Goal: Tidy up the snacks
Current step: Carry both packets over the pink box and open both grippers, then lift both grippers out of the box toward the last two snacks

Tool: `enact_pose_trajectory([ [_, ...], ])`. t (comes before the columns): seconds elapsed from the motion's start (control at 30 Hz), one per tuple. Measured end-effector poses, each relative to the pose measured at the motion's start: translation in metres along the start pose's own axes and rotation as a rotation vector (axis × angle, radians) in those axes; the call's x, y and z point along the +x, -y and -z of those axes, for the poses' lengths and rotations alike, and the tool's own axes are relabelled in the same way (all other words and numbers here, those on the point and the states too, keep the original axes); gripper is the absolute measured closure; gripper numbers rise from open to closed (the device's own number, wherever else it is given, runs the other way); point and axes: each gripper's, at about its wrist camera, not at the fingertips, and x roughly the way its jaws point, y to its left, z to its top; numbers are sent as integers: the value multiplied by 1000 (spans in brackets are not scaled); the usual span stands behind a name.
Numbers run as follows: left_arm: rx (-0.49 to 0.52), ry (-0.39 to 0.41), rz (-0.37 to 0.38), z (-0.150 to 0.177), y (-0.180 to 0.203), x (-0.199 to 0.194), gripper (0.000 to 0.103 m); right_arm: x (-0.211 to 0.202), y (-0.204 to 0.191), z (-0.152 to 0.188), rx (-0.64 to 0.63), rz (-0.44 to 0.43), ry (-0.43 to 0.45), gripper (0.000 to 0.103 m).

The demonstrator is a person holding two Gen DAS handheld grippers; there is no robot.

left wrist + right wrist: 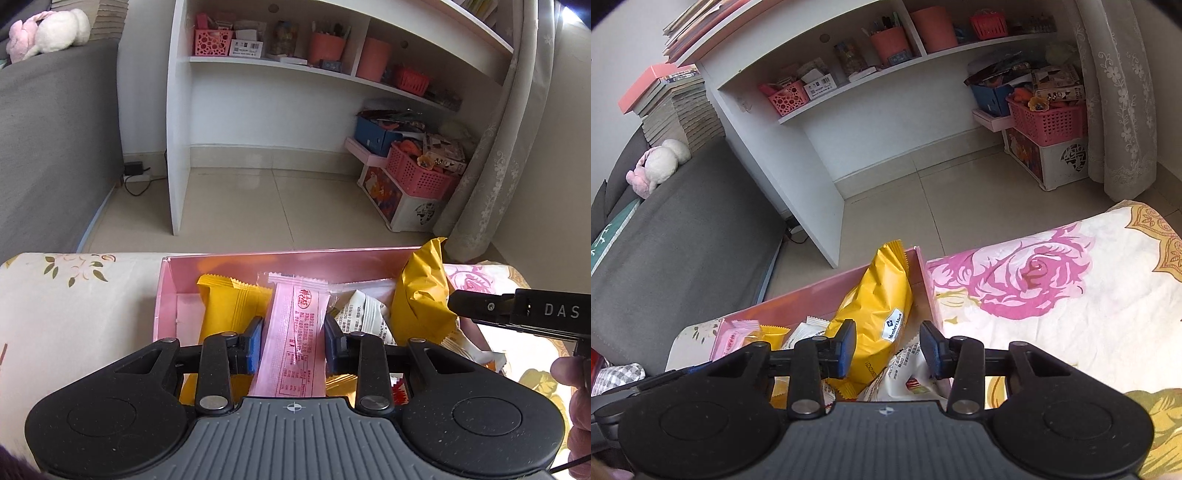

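Observation:
A pink box [280,258] sits on a floral cloth and holds several snack packets. My left gripper [293,341] has its blue pads on both sides of a long pink packet [295,325] that lies in the box; the jaws touch its edges. A small yellow packet [225,306] lies to its left, a white packet [364,314] to its right. My right gripper [888,349] is open around a large yellow bag [877,310] that stands at the box's right wall [925,280]; its left pad touches the bag, its right pad stands clear. The right gripper also shows in the left wrist view [480,304].
The box stands at the far edge of the floral cloth [1052,295]. Beyond lies tiled floor [258,206], a white shelf unit [177,147] with pink baskets, a grey sofa [683,229] at left, and a curtain [1119,110] with stacked bins at right.

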Motion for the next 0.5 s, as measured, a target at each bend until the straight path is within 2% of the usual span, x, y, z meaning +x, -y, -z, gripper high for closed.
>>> enact_pose_trajectory([
  [0.13,-17,10,-23,0,0,1,70,-1,-3,1,2,-11,-6,67],
  [0.17,-12,10,-17,0,1,-1,67,-2,-4,1,1,-14,-5,63],
  [0.2,-2,13,-14,0,2,-4,60,-4,-5,2,-1,-19,-4,61],
  [0.23,9,17,-12,1,3,-7,57,-6,-6,2,-4,-22,-1,53],
  [0.3,19,20,-21,2,3,-13,41,-10,-9,2,-13,-20,6,43],
  [0.37,16,25,-23,1,4,-19,31,-16,-10,2,-16,-19,16,34],
  [0.5,11,21,9,4,4,-35,23,-26,-11,4,-6,-15,19,28],
])
